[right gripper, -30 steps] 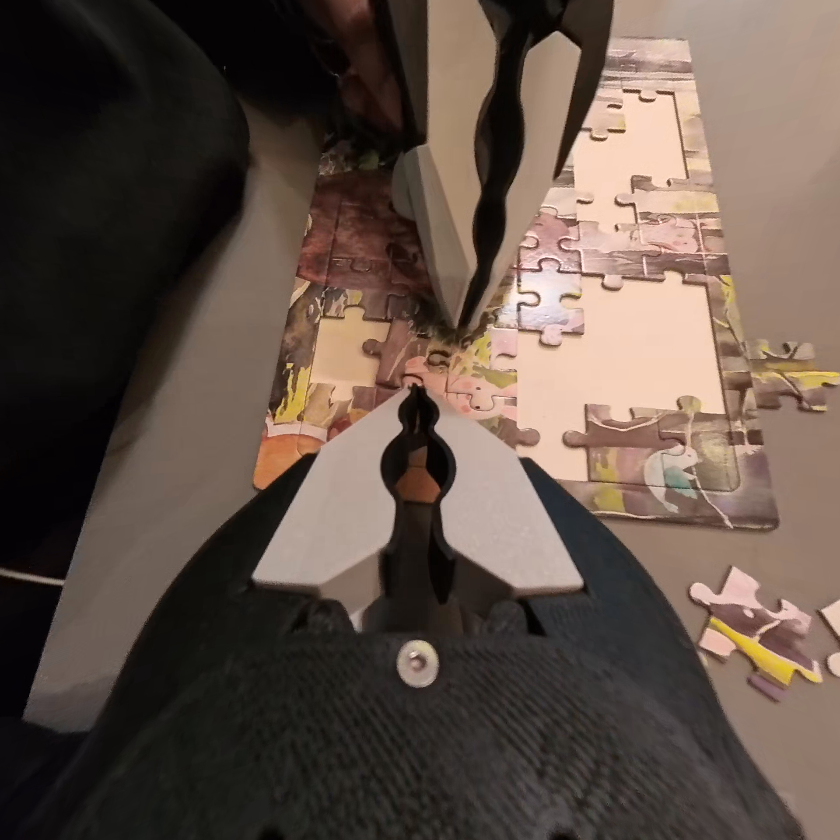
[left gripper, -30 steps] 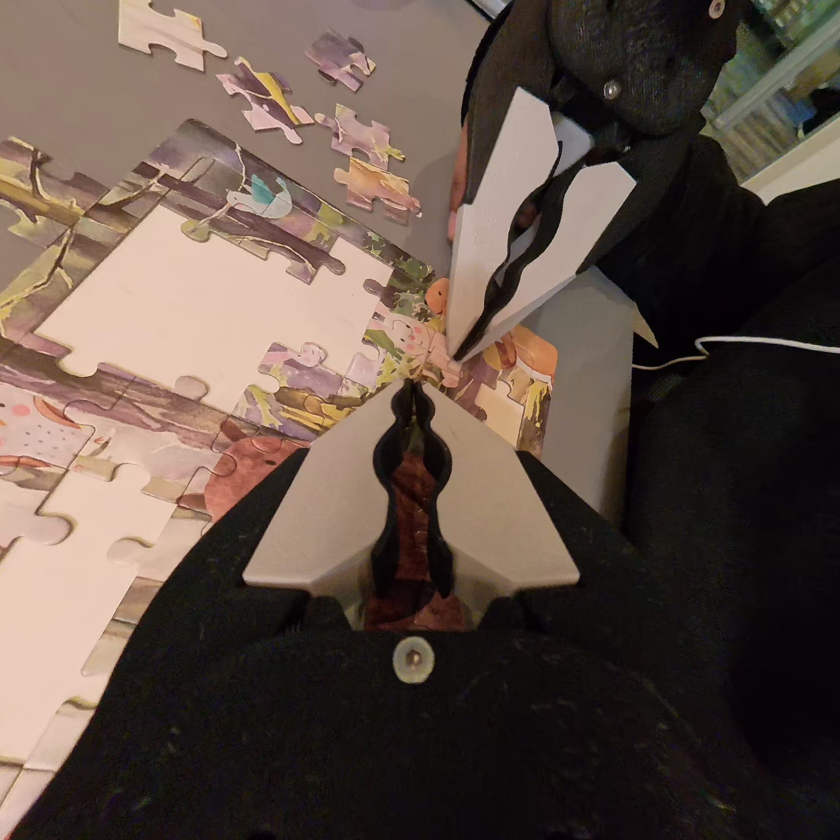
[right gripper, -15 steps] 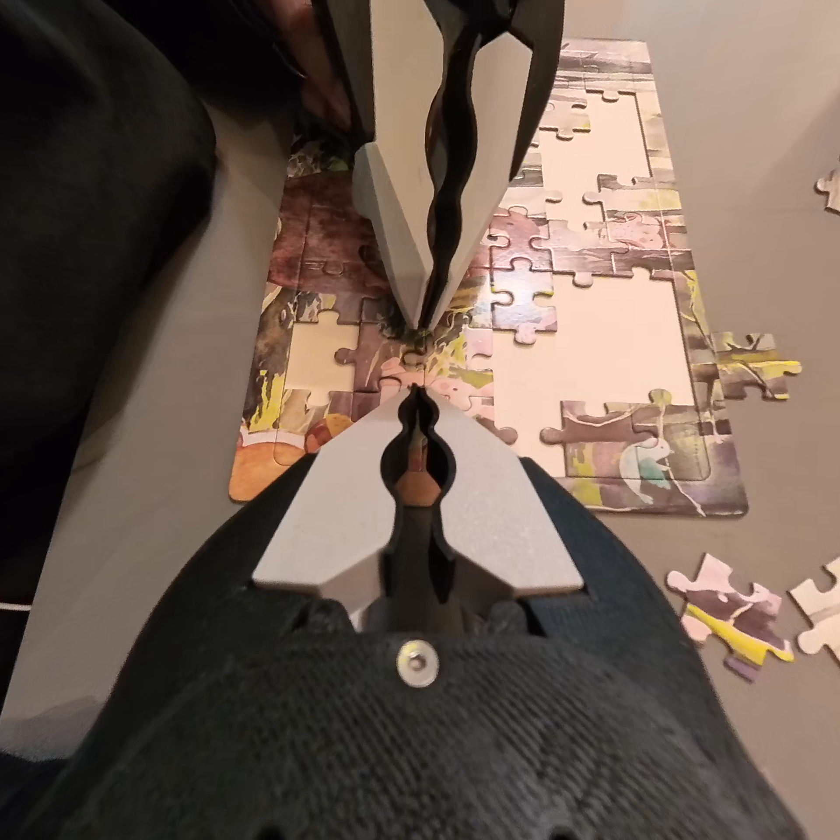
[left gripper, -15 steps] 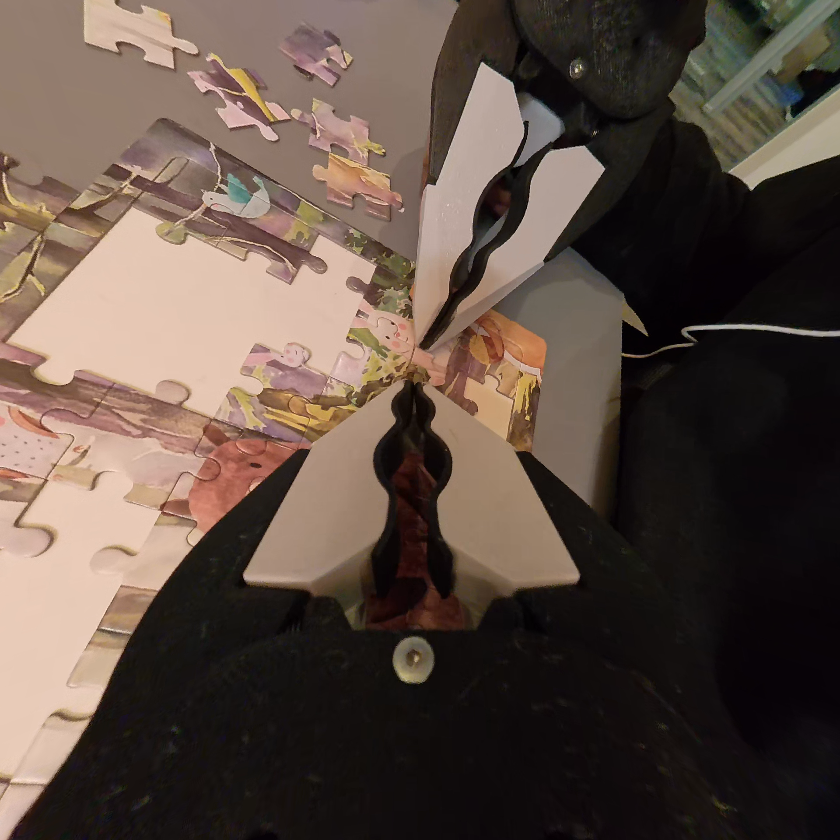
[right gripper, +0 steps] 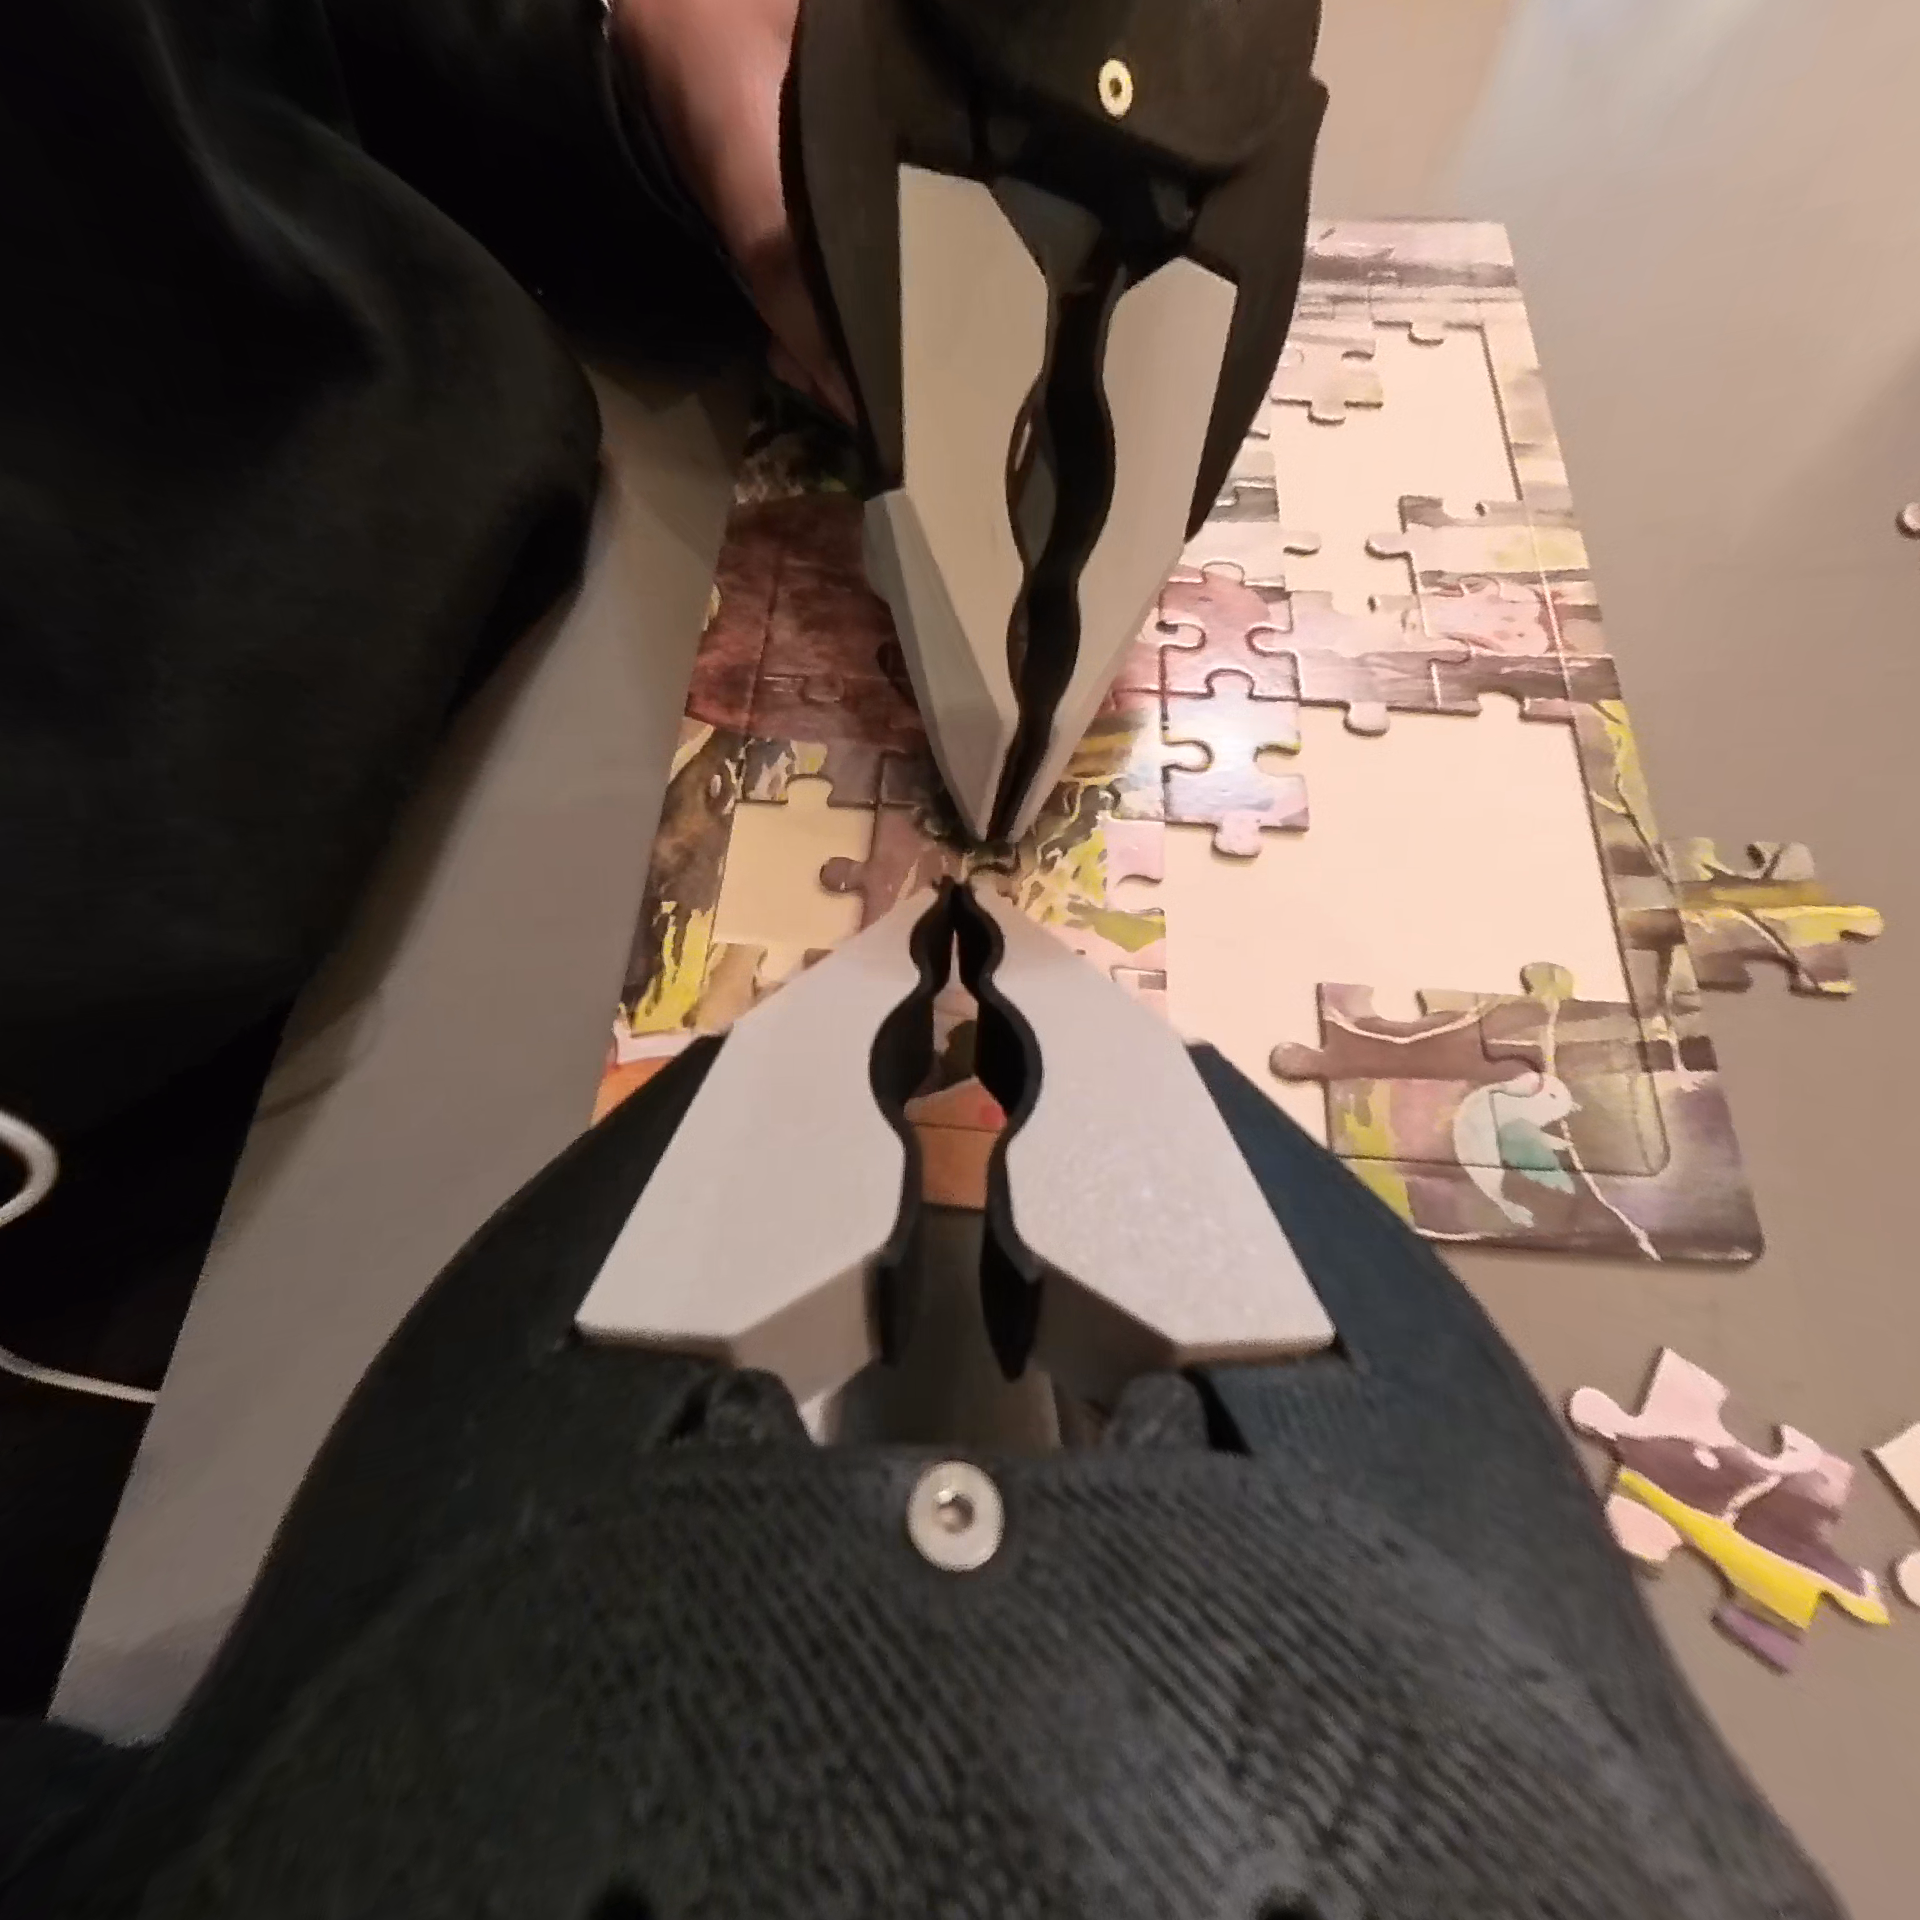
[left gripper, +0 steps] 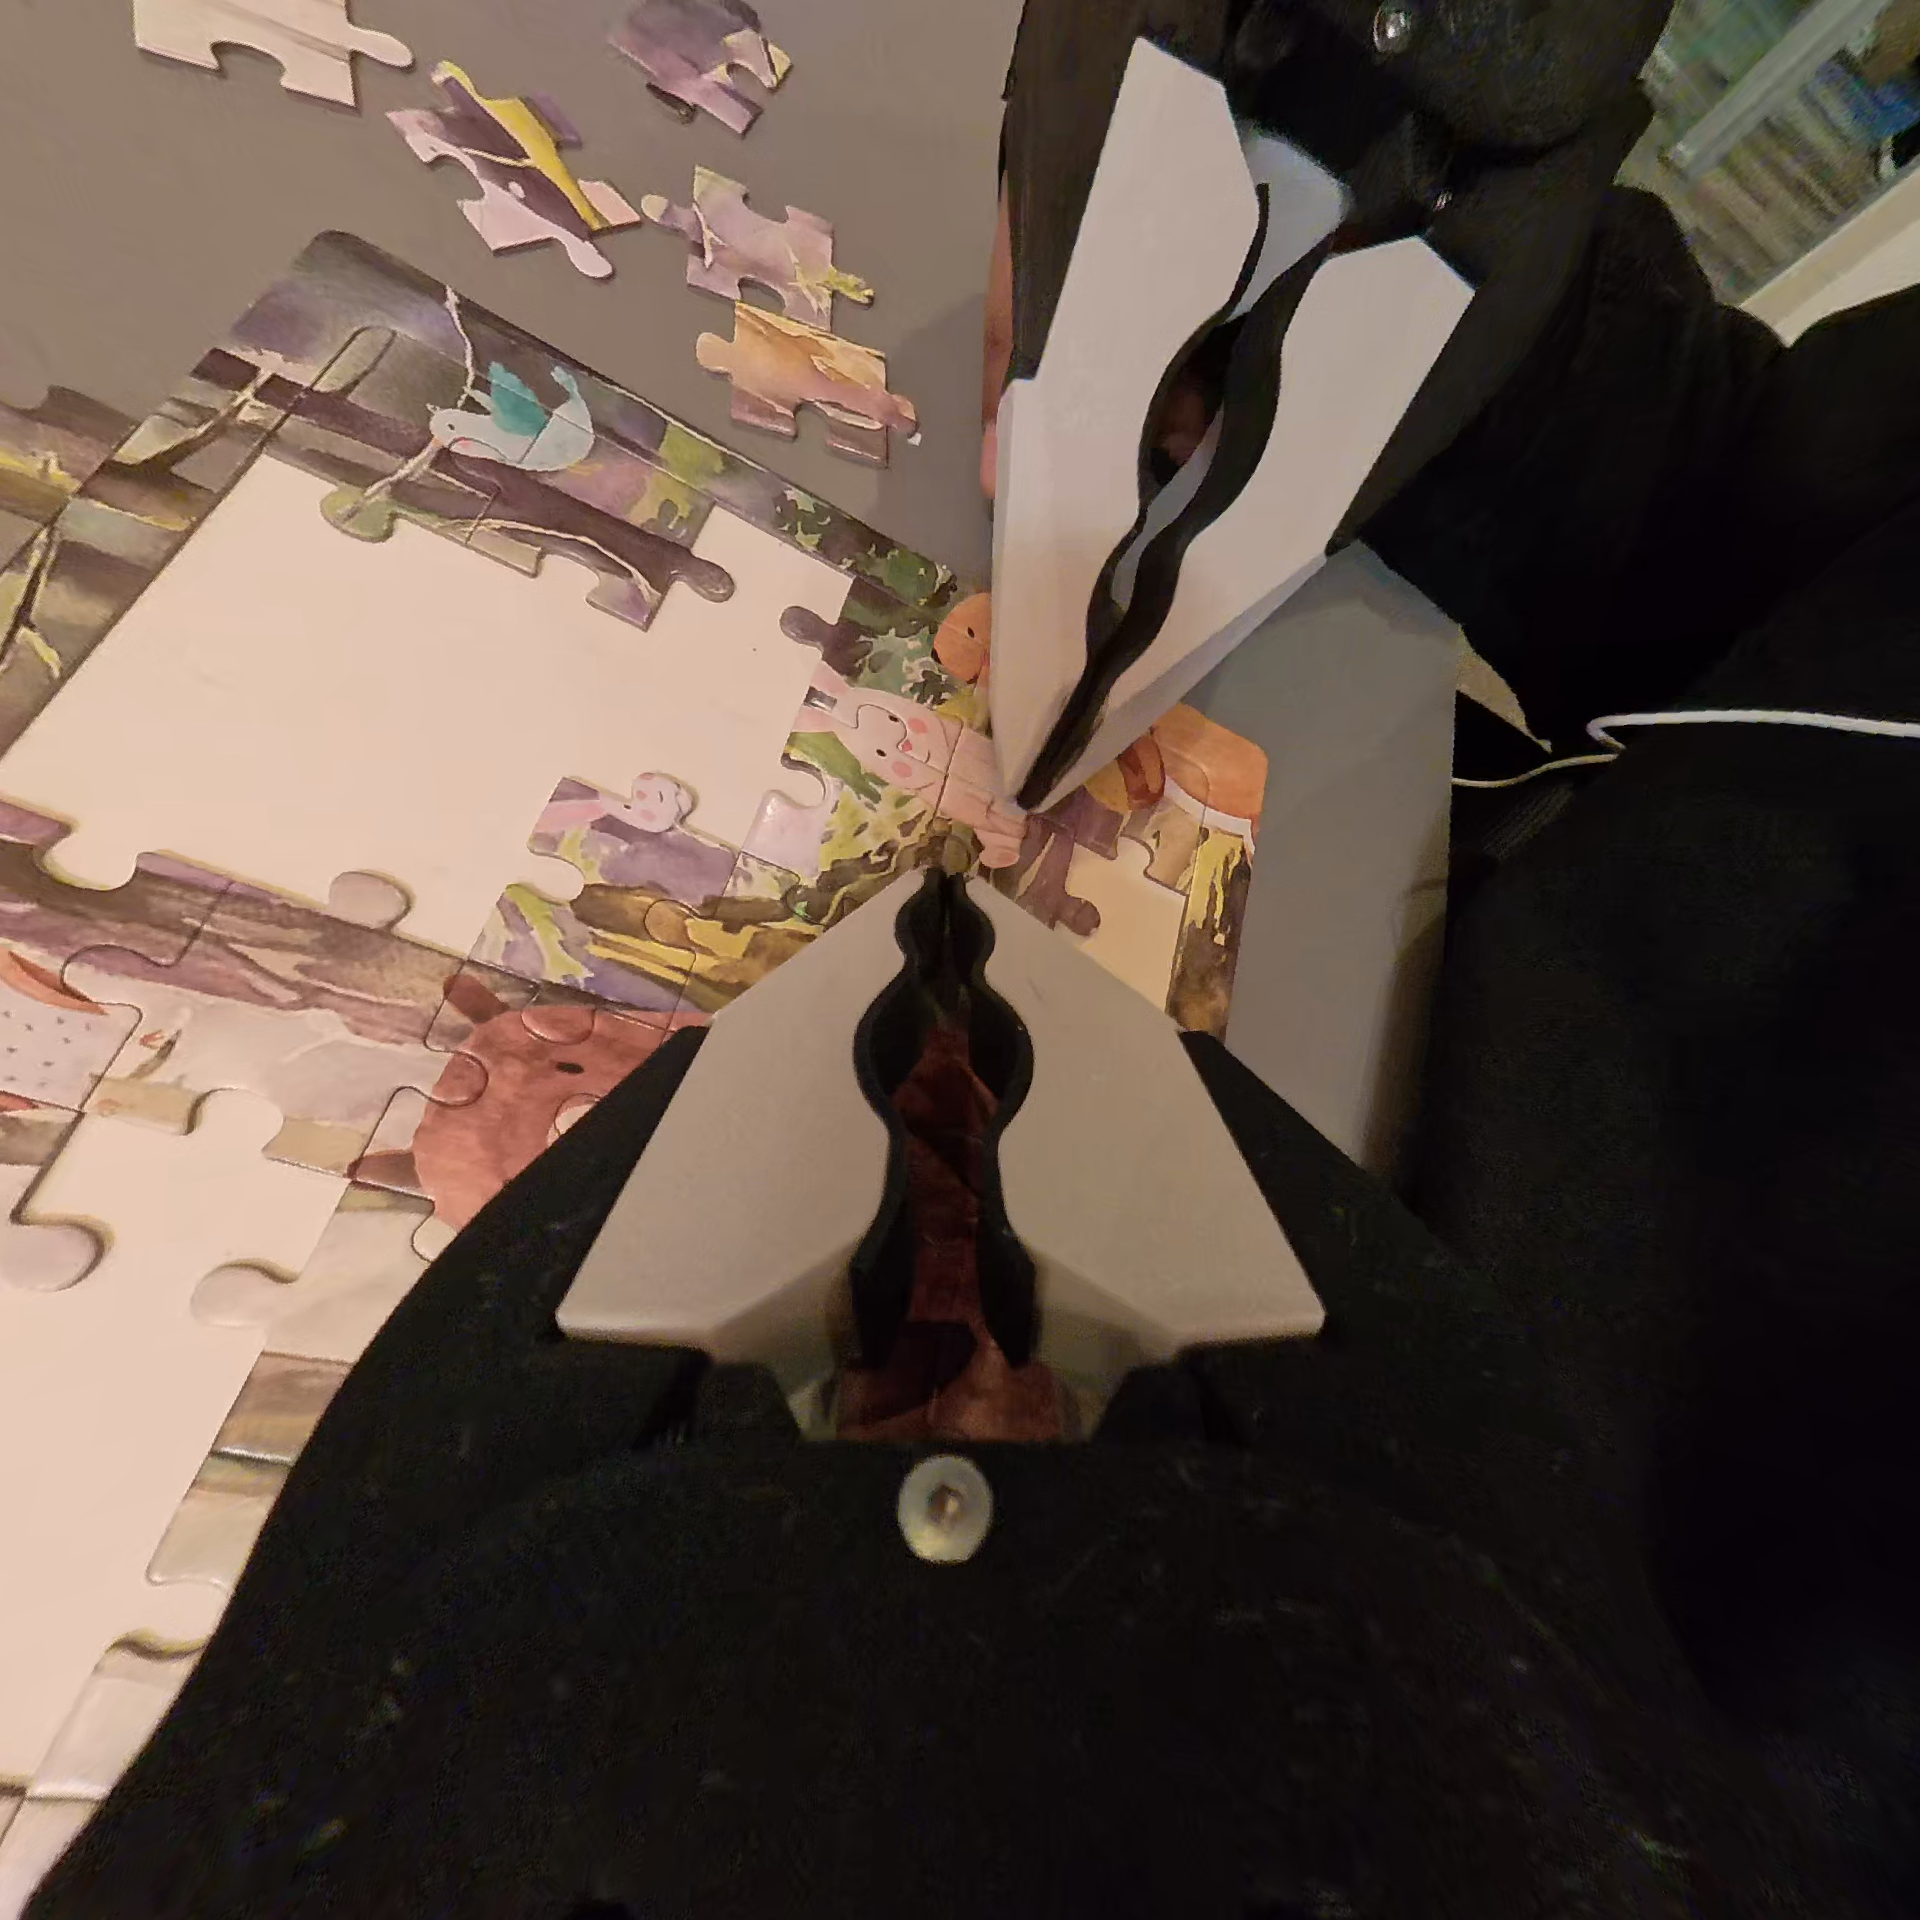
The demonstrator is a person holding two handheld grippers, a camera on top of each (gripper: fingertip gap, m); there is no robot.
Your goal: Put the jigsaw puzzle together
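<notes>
The partly built jigsaw puzzle [left gripper: 644, 914] lies in its frame on the grey table, with a bare white base [left gripper: 416, 707] showing where pieces are absent. My left gripper [left gripper: 945, 881] is shut, tips down on the joined pieces near a pink bunny piece [left gripper: 883, 727]. My right gripper [left gripper: 1023, 800] comes in from the upper right, also shut, tips on the same patch. In the right wrist view my right gripper [right gripper: 958, 896] and the left gripper [right gripper: 995, 831] stand tip to tip over the puzzle [right gripper: 1382, 914]. Neither holds a piece.
Loose pieces lie on the table beyond the frame: a purple-yellow one [left gripper: 520, 177], a purple one [left gripper: 764, 249], an orange-tan one [left gripper: 805, 384]. Another sticks out at the frame's edge [right gripper: 1766, 914]. The table edge [left gripper: 1351, 831] is close, with dark clothing and a white cable [left gripper: 1714, 722] beyond. The grippers are tip to tip, or close to it. The partly built jigsaw puzzle [left gripper: 644, 914] lies around 5 centimetres away from my left fingertips.
Both grippers stay shut on the same patch of the puzzle. Their tips have drawn a little closer together, and both cameras have shifted slightly.
</notes>
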